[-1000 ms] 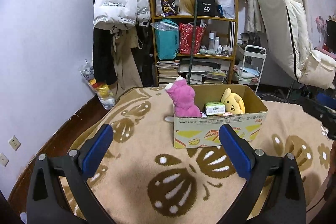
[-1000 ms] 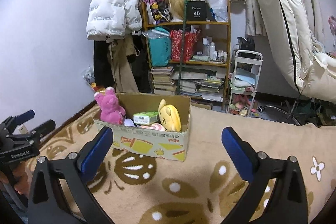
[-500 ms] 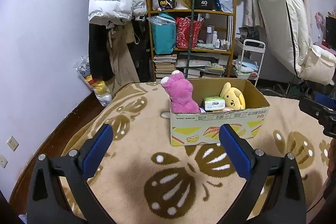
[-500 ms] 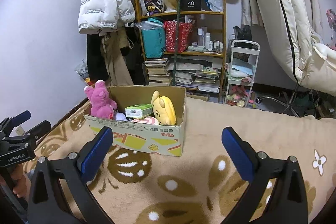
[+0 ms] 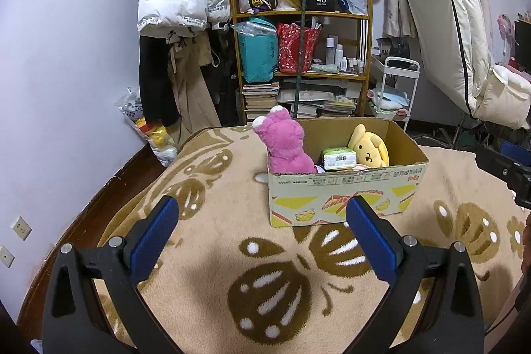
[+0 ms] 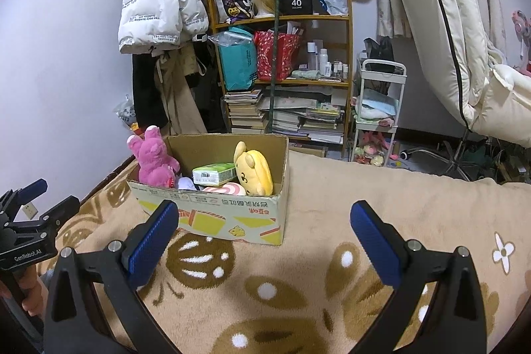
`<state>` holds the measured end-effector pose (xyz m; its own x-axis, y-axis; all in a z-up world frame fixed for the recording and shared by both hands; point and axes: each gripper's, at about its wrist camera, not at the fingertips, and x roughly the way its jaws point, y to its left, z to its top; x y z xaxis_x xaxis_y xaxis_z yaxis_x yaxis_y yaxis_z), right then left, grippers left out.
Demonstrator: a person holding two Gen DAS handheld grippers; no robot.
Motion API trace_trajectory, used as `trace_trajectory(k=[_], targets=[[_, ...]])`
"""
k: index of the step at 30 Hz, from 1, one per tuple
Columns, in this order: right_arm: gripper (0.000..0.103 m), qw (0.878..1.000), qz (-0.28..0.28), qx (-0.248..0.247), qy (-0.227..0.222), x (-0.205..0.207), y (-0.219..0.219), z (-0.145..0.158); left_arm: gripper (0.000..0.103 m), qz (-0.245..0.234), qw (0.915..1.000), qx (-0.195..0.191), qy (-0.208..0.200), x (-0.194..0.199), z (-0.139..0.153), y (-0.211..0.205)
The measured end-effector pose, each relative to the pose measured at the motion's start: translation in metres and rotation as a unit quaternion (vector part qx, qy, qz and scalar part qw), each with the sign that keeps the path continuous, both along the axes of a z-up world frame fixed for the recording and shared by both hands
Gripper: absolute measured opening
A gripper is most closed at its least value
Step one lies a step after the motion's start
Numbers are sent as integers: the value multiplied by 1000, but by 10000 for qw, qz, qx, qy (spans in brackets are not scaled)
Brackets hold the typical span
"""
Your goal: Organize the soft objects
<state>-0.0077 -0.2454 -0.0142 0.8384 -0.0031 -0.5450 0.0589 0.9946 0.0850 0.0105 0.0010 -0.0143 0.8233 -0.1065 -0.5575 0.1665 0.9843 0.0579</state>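
- Left gripper [image 5: 262, 221] hovers over the blanket [image 5: 232, 254], jaws wide apart, empty.
- Right gripper [image 6: 264, 226] likewise: jaws apart, empty.
- Cardboard box [image 5: 332, 198] at one o'clock of the left gripper holds pink plush [image 5: 285, 145], yellow plush [image 5: 368, 148], tissue pack [image 5: 338, 158].

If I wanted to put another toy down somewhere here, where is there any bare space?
The blanket lies bare right of the cardboard box, and in front of it toward both grippers. The box is crowded: pink plush, tissue pack and yellow plush fill it, with a gap at its back wall.
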Motion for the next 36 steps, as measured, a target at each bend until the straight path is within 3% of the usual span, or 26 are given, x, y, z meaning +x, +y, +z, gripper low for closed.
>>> trace_trajectory(k=[36], targets=[[103, 9999, 96, -16, 101, 0, 1, -5, 100, -6, 10000, -18, -24, -3, -2, 3]])
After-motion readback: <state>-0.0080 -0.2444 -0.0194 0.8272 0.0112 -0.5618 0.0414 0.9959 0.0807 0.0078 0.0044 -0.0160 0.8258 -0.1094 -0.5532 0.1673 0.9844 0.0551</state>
